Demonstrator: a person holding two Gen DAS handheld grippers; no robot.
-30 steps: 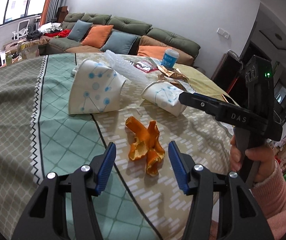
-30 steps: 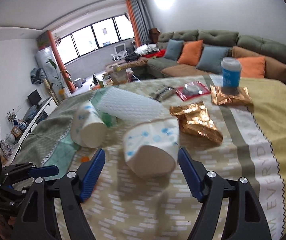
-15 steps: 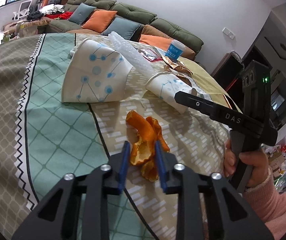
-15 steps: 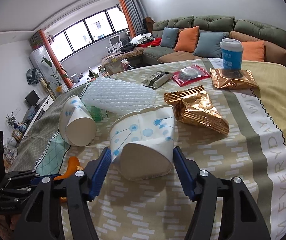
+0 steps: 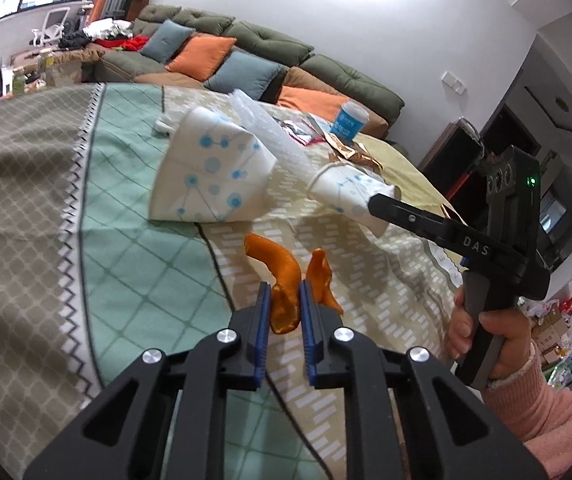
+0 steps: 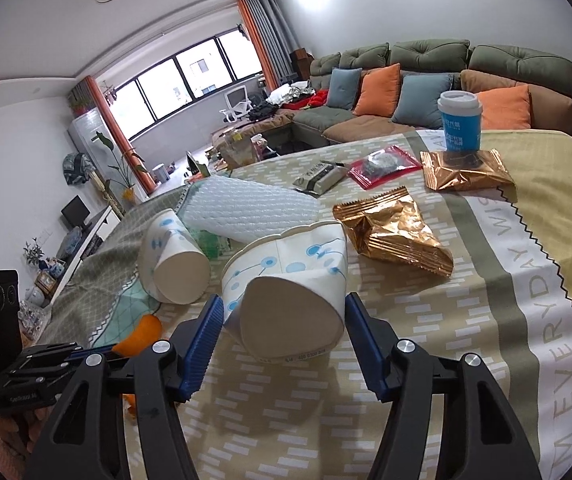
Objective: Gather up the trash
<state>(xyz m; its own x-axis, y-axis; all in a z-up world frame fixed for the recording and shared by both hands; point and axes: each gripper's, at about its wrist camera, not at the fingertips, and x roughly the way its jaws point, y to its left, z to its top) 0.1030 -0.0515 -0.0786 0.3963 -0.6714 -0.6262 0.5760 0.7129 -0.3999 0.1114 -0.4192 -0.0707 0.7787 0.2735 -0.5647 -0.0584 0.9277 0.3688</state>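
An orange peel is pinched between the blue pads of my left gripper, whose jaws are still closing on it; part of the peel sticks up past the fingertips. In the right wrist view, my right gripper straddles a crushed white paper cup with blue dots lying on its side, both pads pressing its flanks. The same cup shows in the left wrist view behind one of the right gripper's fingers. A second crushed dotted cup lies to the left on the patterned tablecloth.
Behind the cups lies a white bubble-textured sheet. Two gold foil wrappers, a red packet, a grey packet and an upright blue lidded cup sit farther back. A sofa stands beyond the table.
My left jaws have come together onto the orange peel. My right gripper has slid forward around the crushed cup and narrowed until its pads touch it.
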